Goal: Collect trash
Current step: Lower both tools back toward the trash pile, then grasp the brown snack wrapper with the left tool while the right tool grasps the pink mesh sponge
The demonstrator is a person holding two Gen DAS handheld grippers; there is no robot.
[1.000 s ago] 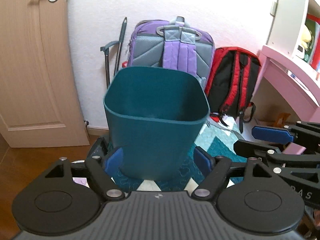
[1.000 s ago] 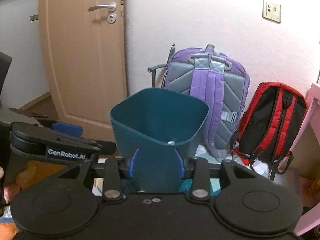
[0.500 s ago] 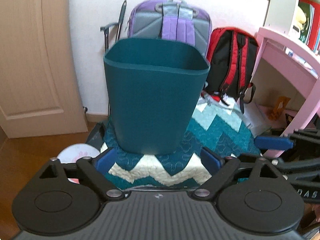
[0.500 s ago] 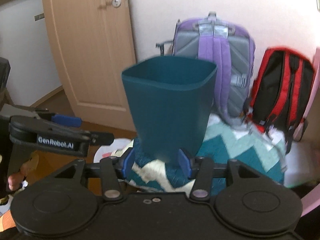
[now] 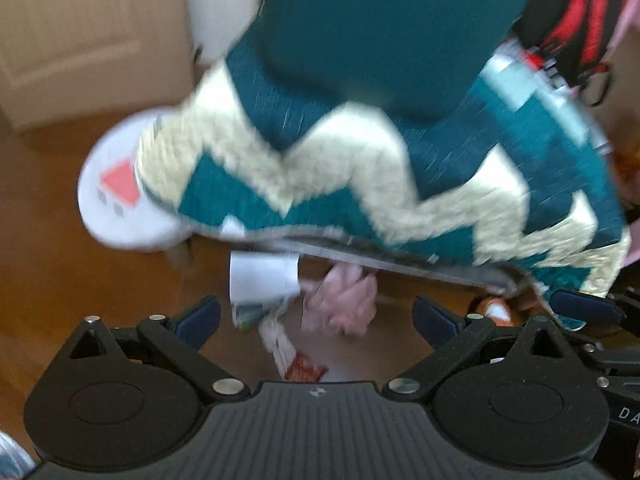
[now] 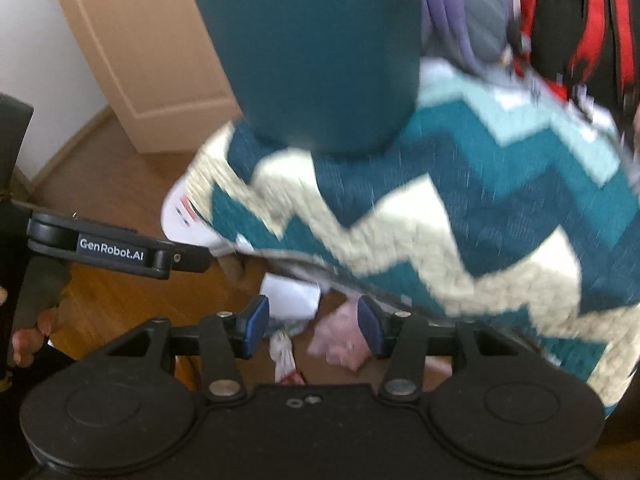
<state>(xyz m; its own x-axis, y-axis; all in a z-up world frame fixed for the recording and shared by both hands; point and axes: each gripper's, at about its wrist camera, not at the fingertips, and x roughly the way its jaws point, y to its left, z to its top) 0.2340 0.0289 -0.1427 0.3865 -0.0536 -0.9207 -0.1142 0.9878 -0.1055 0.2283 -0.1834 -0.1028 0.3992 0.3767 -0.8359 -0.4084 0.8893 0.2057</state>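
A teal bin [image 5: 380, 28] stands on a cushion [image 5: 360, 184] with a teal and cream zigzag cover. On the wooden floor in front of the cushion lies trash: a white paper [image 5: 264, 280], a crumpled pink paper [image 5: 344, 304] and a red and white wrapper [image 5: 296, 360]. My left gripper [image 5: 316, 316] is open wide just above this trash, with nothing between its pads. My right gripper [image 6: 312, 320] is open over the same pink paper [image 6: 340, 340] and white paper [image 6: 292, 296], touching neither. Both views are blurred.
A white round disc [image 5: 116, 192] with a red mark pokes out from under the cushion's left side. A door [image 5: 80, 32] is at the back left, a red backpack [image 5: 572, 20] and a purple backpack [image 6: 460, 12] at the back. A person's hand [image 6: 24, 344] holds the left gripper.
Both grippers dropped toward the floor and tilted downward. The bin, earlier between their jaws, now stands apart on the cushion. Both pairs of jaws widened, and floor trash came into view.
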